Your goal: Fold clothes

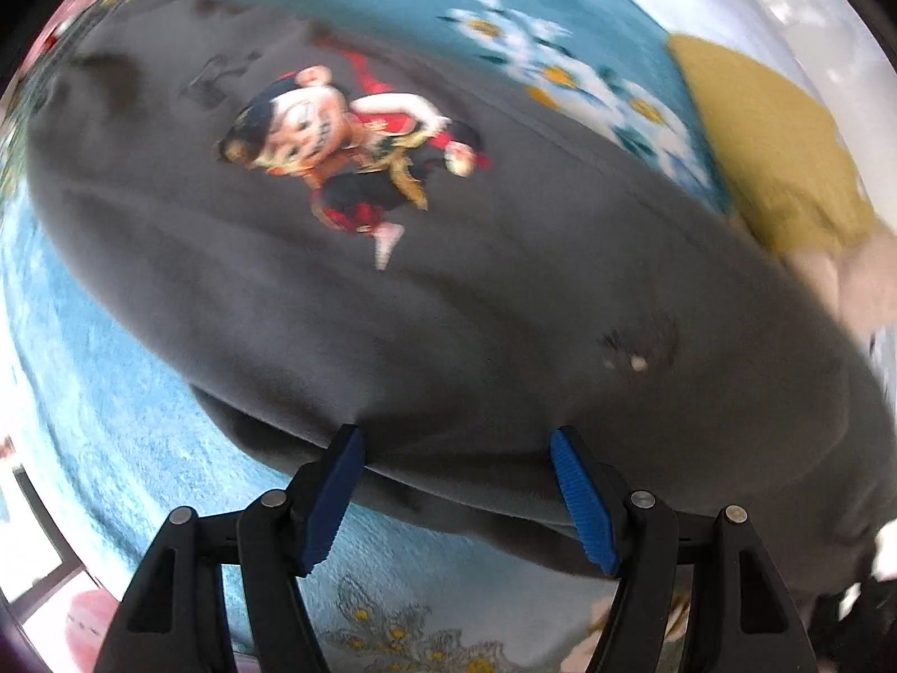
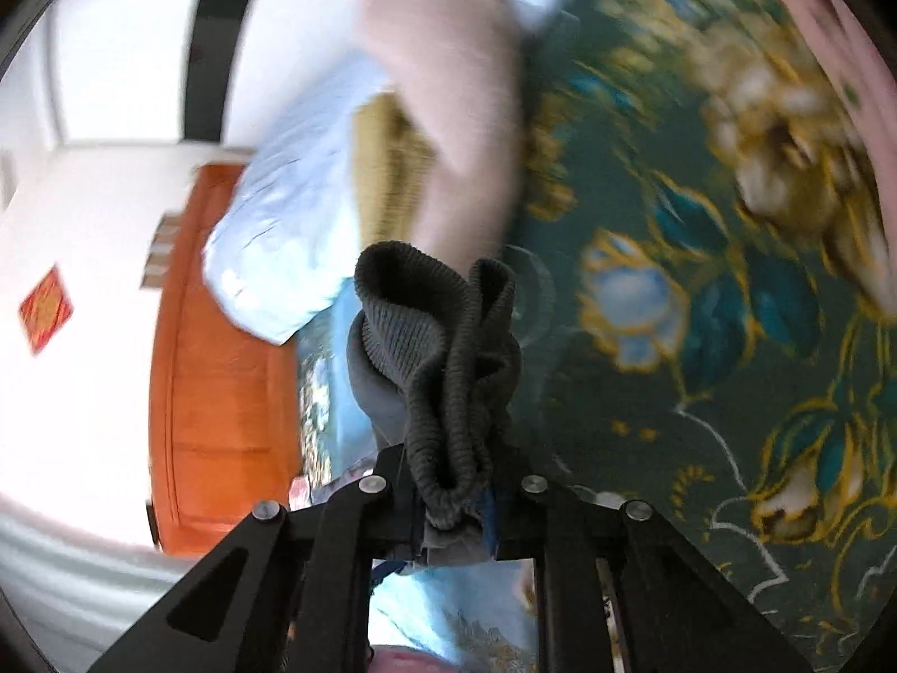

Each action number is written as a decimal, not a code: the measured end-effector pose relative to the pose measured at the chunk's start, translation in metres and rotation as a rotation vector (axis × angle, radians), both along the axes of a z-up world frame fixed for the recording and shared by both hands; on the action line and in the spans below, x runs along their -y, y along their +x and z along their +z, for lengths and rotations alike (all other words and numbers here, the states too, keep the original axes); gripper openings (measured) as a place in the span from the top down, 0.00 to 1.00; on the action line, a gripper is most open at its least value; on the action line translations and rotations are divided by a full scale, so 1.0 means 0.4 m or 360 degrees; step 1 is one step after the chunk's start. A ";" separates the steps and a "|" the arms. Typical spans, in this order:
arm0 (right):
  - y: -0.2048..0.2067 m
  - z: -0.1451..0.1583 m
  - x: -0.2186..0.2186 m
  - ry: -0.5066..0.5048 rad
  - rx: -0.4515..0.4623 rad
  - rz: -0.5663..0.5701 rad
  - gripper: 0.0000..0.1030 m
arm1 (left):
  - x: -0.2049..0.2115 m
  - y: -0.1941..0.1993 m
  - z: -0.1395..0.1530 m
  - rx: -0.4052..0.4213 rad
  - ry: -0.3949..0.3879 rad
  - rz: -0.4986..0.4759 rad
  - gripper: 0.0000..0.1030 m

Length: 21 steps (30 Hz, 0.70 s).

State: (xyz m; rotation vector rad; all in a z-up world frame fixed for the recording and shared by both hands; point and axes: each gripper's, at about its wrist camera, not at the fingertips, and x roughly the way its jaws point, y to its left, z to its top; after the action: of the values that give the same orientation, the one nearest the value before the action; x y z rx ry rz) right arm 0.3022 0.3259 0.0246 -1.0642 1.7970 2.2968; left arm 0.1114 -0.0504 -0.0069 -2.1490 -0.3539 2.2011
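Note:
A dark grey sweatshirt [image 1: 448, 291] with a cartoon print [image 1: 347, 151] lies spread on a blue floral bed cover [image 1: 112, 381]. My left gripper [image 1: 457, 440] is open, its blue pads [image 1: 583, 499] standing either side of the sweatshirt's near edge. My right gripper [image 2: 454, 505] is shut on a bunched ribbed cuff or hem of the grey sweatshirt [image 2: 443, 347], held up off the bed. The rest of the garment is out of the right wrist view.
A mustard yellow cloth [image 1: 768, 157] lies at the sweatshirt's far right. A person's bare arm [image 2: 454, 112] crosses the right wrist view. A pale blue pillow [image 2: 280, 241], an orange wooden headboard [image 2: 218, 370] and a dark green floral blanket [image 2: 701, 336] are behind.

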 end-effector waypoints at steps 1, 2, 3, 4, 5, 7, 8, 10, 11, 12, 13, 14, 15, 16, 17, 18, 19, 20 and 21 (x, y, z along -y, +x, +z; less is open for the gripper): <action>0.005 0.020 -0.002 0.0020 -0.0023 0.0017 0.85 | -0.014 0.006 0.005 0.0001 0.0015 -0.0061 0.30; 0.012 0.039 -0.005 0.0038 -0.0042 0.0029 0.85 | -0.028 0.012 0.010 0.0003 0.0029 -0.0123 0.30; 0.023 0.050 -0.016 0.0047 -0.0045 0.0019 0.85 | -0.042 0.019 0.015 0.0004 0.0044 -0.0184 0.30; 0.035 0.062 -0.027 0.0057 -0.0048 0.0009 0.85 | -0.055 0.025 0.020 0.0006 0.0059 -0.0246 0.30; 0.046 0.074 -0.038 0.0066 -0.0051 -0.0001 0.85 | -0.069 0.031 0.025 0.0007 0.0074 -0.0307 0.30; 0.092 0.100 -0.068 0.0098 -0.0040 -0.0028 0.85 | -0.109 0.044 0.032 0.0020 0.0099 -0.0461 0.30; 0.122 0.113 -0.086 0.0118 -0.0028 -0.0043 0.85 | -0.128 0.053 0.033 0.0031 0.0111 -0.0523 0.30; 0.166 0.131 -0.123 0.0162 0.0003 -0.0088 0.85 | -0.166 0.072 0.033 0.0053 0.0134 -0.0648 0.30; 0.183 0.137 -0.141 0.0185 0.0021 -0.0116 0.85 | -0.176 0.075 0.032 0.0057 0.0143 -0.0666 0.30; 0.196 0.142 -0.156 0.0213 0.0044 -0.0138 0.85 | -0.186 0.078 0.031 0.0060 0.0151 -0.0684 0.30; 0.194 0.141 -0.152 0.0259 0.0090 -0.0134 0.85 | -0.189 0.074 0.027 0.0070 0.0177 -0.0673 0.30; 0.191 0.139 -0.148 0.0304 0.0136 -0.0129 0.85 | -0.188 0.066 0.025 0.0075 0.0188 -0.0658 0.30; 0.188 0.138 -0.144 0.0350 0.0183 -0.0125 0.85 | -0.174 0.055 0.028 0.0069 0.0192 -0.0609 0.30; 0.186 0.137 -0.140 0.0396 0.0229 -0.0120 0.85 | -0.160 0.043 0.030 0.0063 0.0196 -0.0560 0.30; 0.183 0.135 -0.137 0.0441 0.0276 -0.0116 0.85 | -0.144 0.025 0.031 0.0054 0.0211 -0.0496 0.30; 0.177 0.136 -0.129 0.0493 0.0318 -0.0105 0.85 | -0.118 0.014 0.036 0.0038 0.0217 -0.0412 0.30; 0.153 0.146 -0.105 0.0571 0.0336 -0.0061 0.85 | -0.092 0.002 0.041 0.0021 0.0223 -0.0328 0.30; 0.117 0.160 -0.067 0.0647 0.0332 0.0007 0.85 | -0.066 -0.009 0.046 0.0004 0.0228 -0.0244 0.30; 0.081 0.174 -0.030 0.0722 0.0329 0.0075 0.85 | -0.045 -0.023 0.048 -0.0010 0.0242 -0.0175 0.30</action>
State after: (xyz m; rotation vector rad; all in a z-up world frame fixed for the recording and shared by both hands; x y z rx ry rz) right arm 0.3345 0.3377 0.0943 -1.2071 1.1134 2.3502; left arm 0.1023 -0.0323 0.0125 -2.0318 -0.3794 2.0512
